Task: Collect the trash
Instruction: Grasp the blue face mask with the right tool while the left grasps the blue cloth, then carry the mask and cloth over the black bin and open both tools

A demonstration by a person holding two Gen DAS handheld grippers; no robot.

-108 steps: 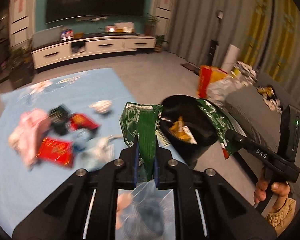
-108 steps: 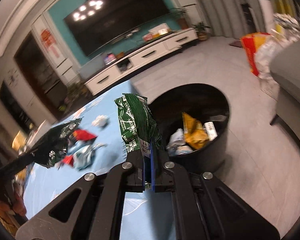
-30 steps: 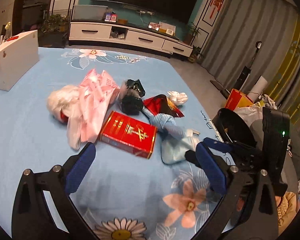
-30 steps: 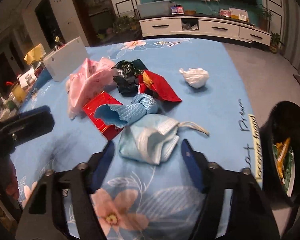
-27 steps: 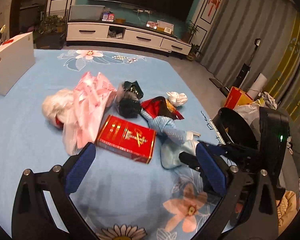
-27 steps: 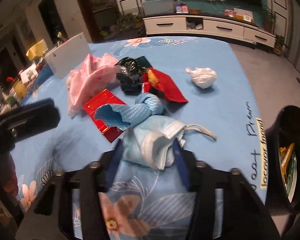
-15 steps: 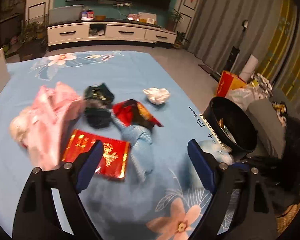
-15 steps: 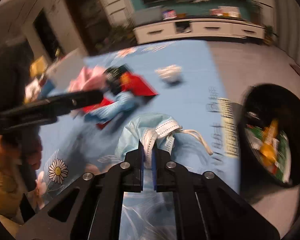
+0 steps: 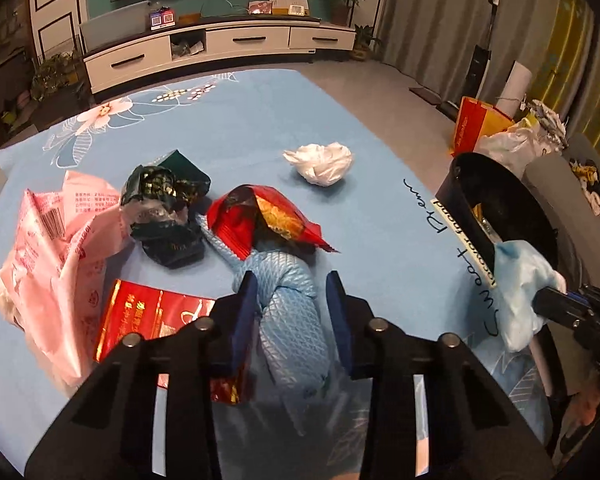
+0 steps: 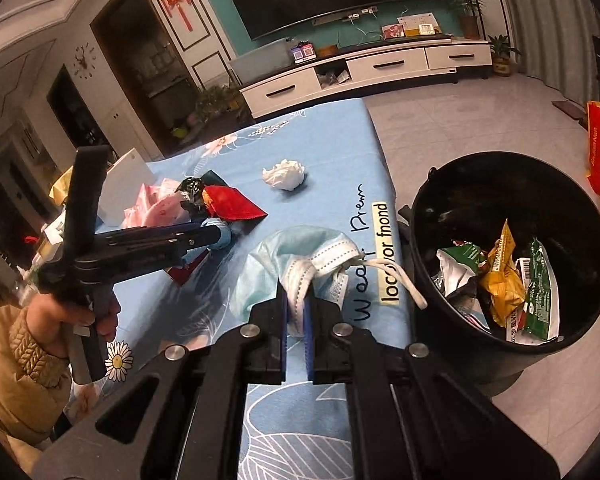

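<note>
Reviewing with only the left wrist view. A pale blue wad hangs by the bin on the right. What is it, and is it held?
Observer: It is a face mask, and the right claw is shut on its pleated edge.
Operator: Is it over the bin?
Observer: No. In the right wrist view it sits short of the bin, and one ear loop dangles toward the rim.
Operator: Is anything in the bin?
Observer: Yes. There is a yellow wrapper and a green wrapper among other scraps.

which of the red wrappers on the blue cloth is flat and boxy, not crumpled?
The red-and-gold packet left of the left gripper; the red foil wrapper farther off is crumpled open.
</note>
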